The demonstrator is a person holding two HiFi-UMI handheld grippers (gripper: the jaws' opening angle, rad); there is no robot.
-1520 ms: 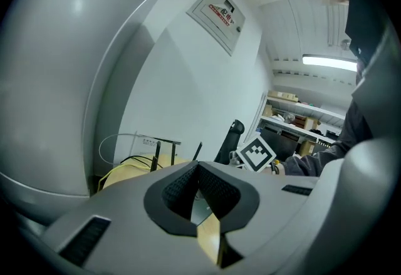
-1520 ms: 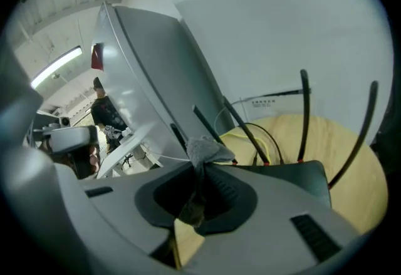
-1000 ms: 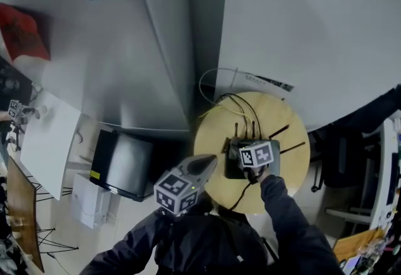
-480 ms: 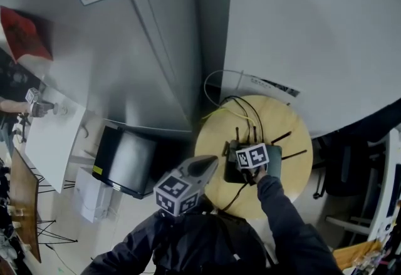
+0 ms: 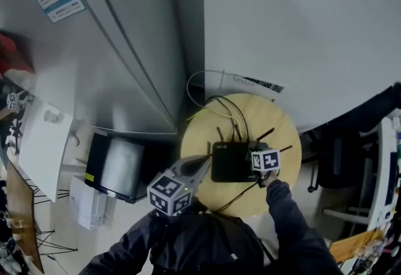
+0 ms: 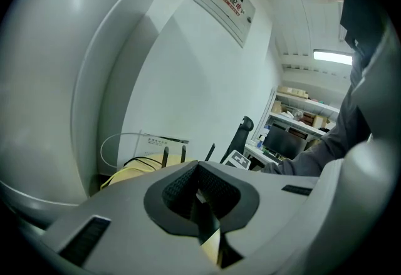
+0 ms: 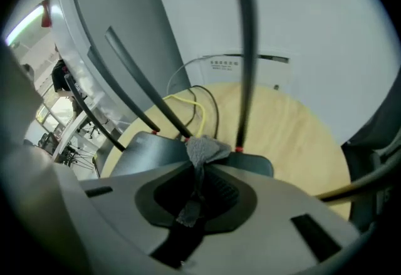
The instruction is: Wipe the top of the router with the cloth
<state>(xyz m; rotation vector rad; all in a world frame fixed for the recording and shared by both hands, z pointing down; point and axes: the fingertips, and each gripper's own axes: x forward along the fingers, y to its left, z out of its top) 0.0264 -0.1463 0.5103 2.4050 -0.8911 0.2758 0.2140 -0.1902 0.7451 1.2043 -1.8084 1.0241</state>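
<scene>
The right claw (image 7: 198, 166) is clamped on a grey cloth (image 7: 204, 148) — the bunched end pokes out past the tips, over the router (image 7: 141, 153) near its antenna (image 7: 245, 48) bases. The black router lies in the middle of the round wooden tabletop (image 5: 285, 136). The left claw (image 6: 199, 185) is pressed together on nothing — its tip is just left of the router.

Router (image 5: 230, 161) on the table (image 5: 199, 142), cables (image 5: 233, 111) behind it; cloth (image 7: 203, 150) in right hand-held gripper (image 5: 257, 158) at its right edge
</scene>
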